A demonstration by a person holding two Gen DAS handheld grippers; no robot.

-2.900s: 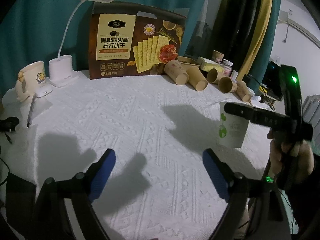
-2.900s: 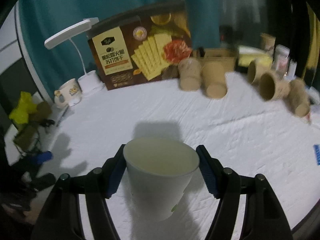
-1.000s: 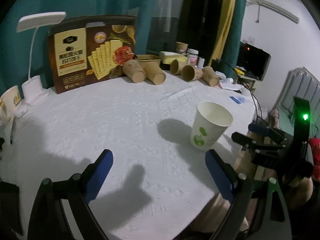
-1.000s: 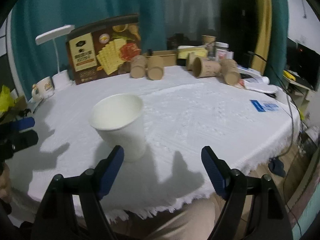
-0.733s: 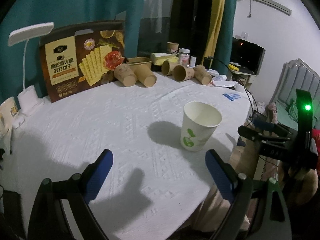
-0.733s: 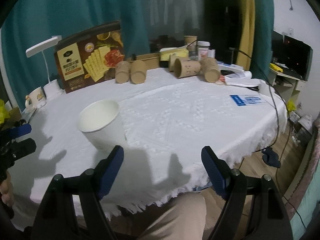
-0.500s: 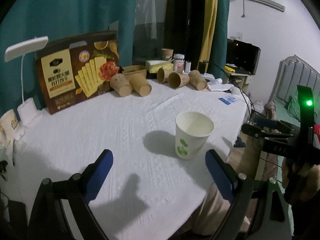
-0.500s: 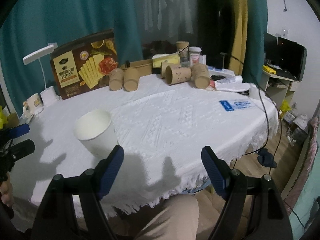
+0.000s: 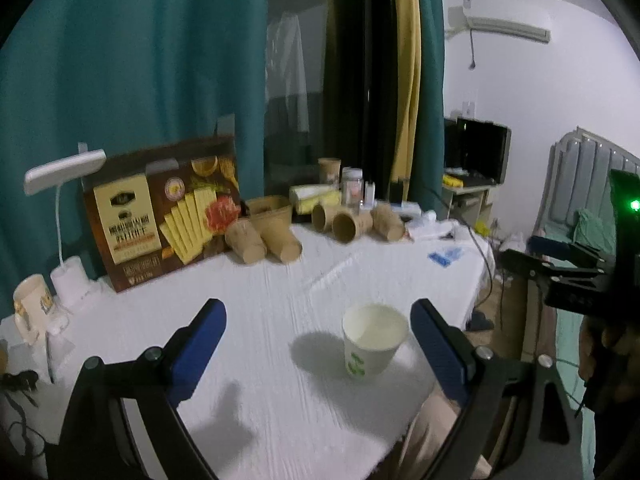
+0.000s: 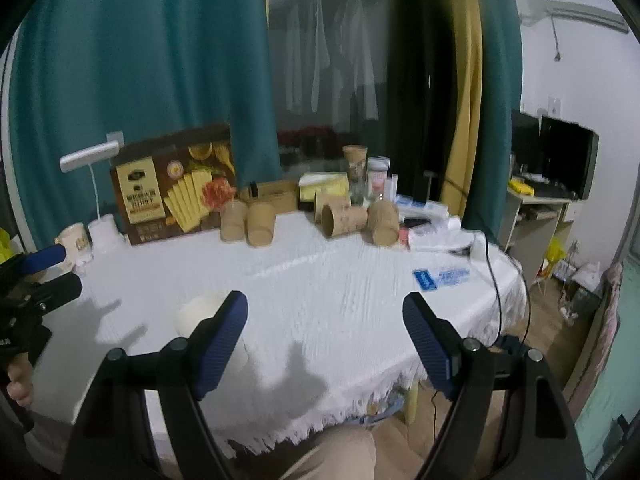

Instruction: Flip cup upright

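The cup (image 9: 374, 346) stands upright near the counter's (image 9: 280, 300) near edge, green logo visible only in the left view; the right view half hides it behind a pad. Left gripper (image 9: 316, 350) and right gripper (image 10: 324, 342) both have jaws open, empty. The counter's middle lies bare. The box (image 9: 160, 212) print is unreadable.

- A lived-in home room, likely a bedroom.
- Teal curtains (image 9: 160, 60) and a yellow one (image 10: 464, 80) hang at a dark window.
- Clothes (image 10: 332, 60) hang behind the glass.
- An air conditioner (image 9: 504, 26) sits high on the wall.
- A monitor (image 10: 568, 156) stands on a small desk (image 10: 532, 212).
- A table (image 10: 340, 280) under white cloth holds a cracker box (image 9: 160, 212), a lamp (image 9: 60, 176) and a mug (image 9: 30, 308).
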